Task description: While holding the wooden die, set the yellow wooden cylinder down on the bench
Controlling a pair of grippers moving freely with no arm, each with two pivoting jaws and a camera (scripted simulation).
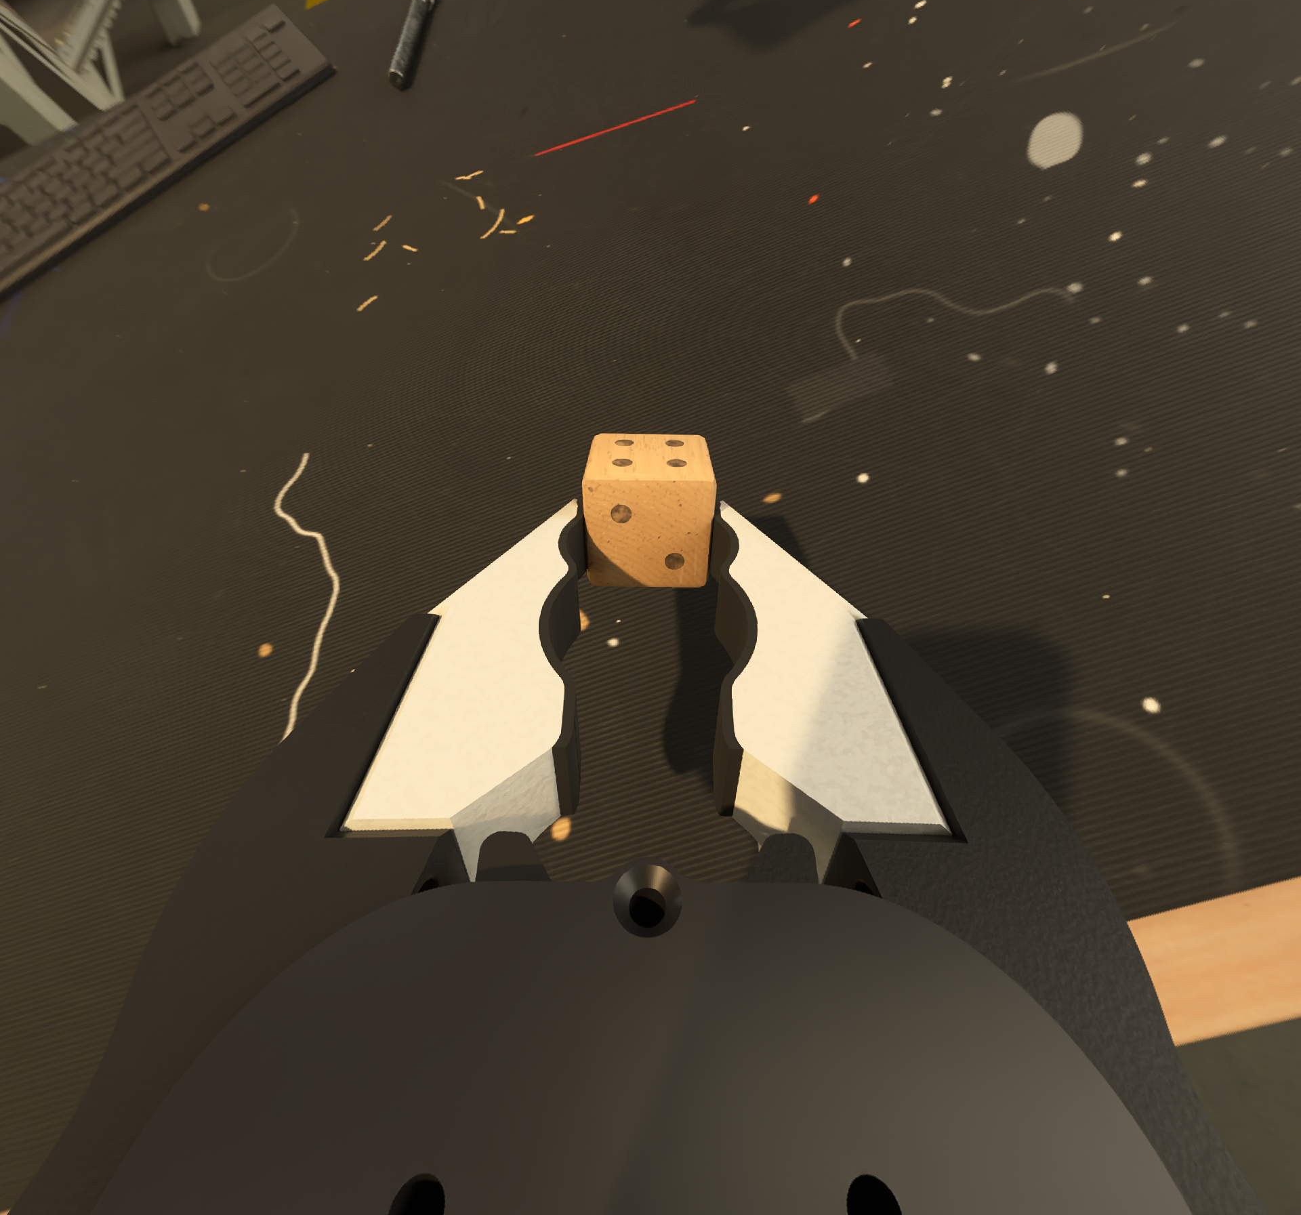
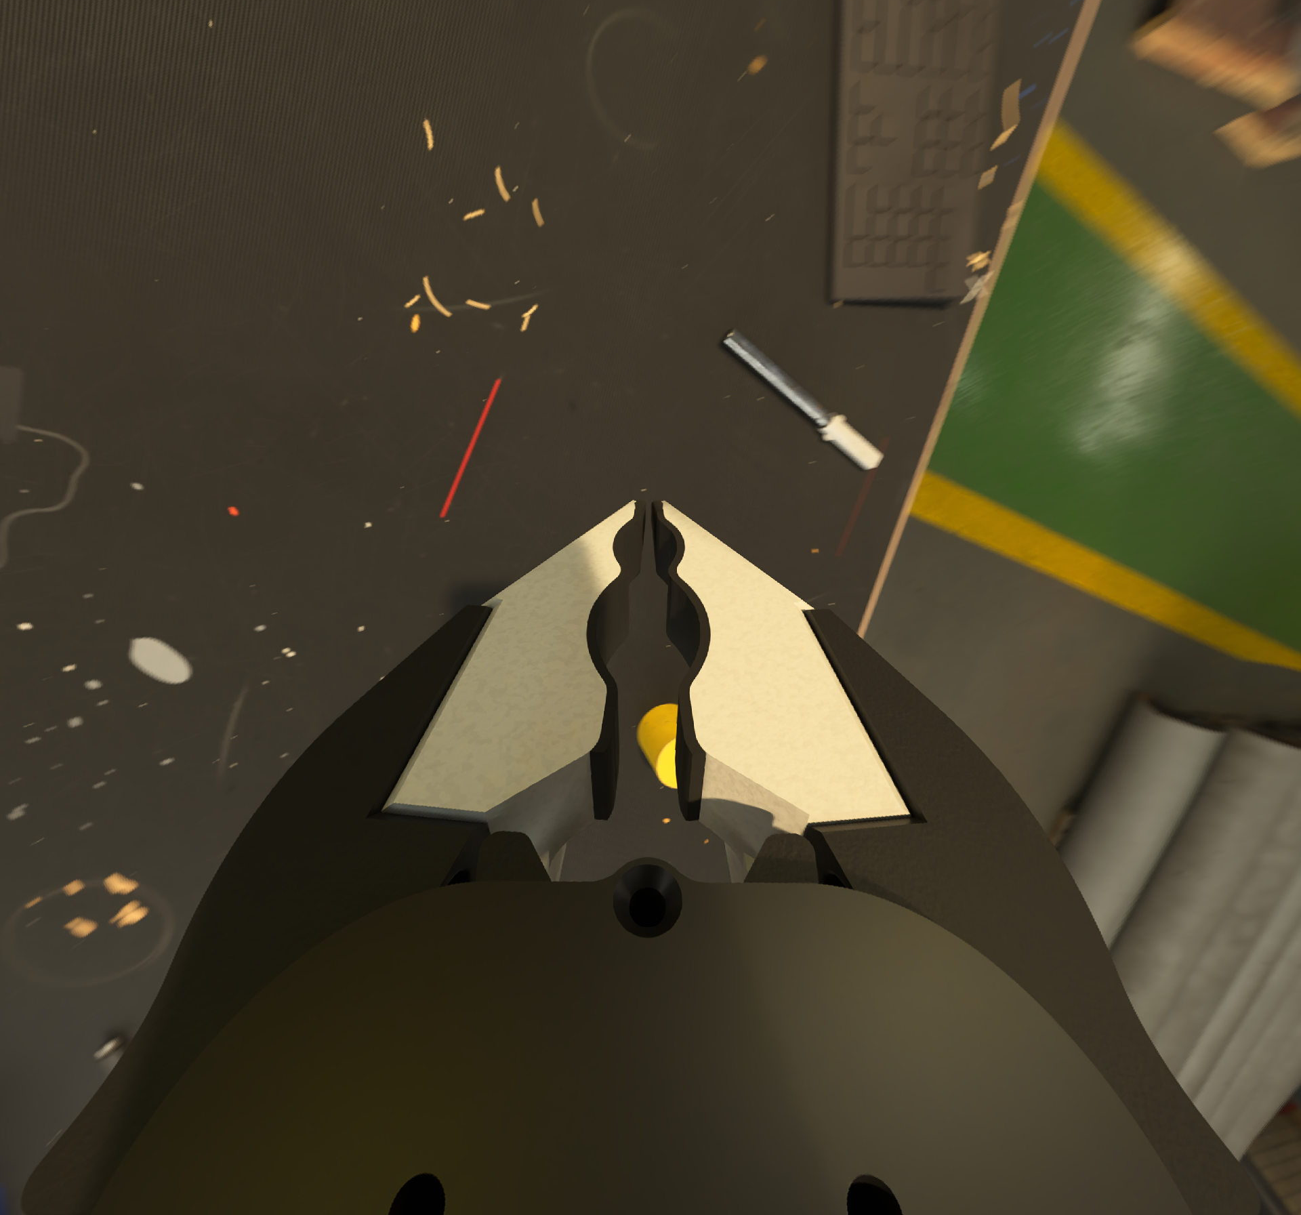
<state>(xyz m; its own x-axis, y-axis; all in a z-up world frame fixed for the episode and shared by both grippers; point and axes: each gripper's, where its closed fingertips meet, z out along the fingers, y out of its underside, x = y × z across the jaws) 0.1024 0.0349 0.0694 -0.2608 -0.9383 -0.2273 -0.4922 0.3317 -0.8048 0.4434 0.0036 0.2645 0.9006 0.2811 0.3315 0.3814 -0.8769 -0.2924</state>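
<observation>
Pinching the wooden die (image 1: 646, 525) by its sides at frame centre, the left gripper (image 1: 648, 533) keeps it off the bench (image 1: 915, 547). The right gripper (image 2: 648, 512) has jaws nearly closed, gripping nothing; the yellow wooden cylinder (image 2: 660, 745) shows below, between its fingers, apparently on the bench

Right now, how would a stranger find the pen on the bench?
Start at the dark bench and go to its far edge beside the green floor. Near the flat grey keyboard lies the pen, alone and slanted. It is the only thin stick, with a dark grey body and a white cap.
</observation>
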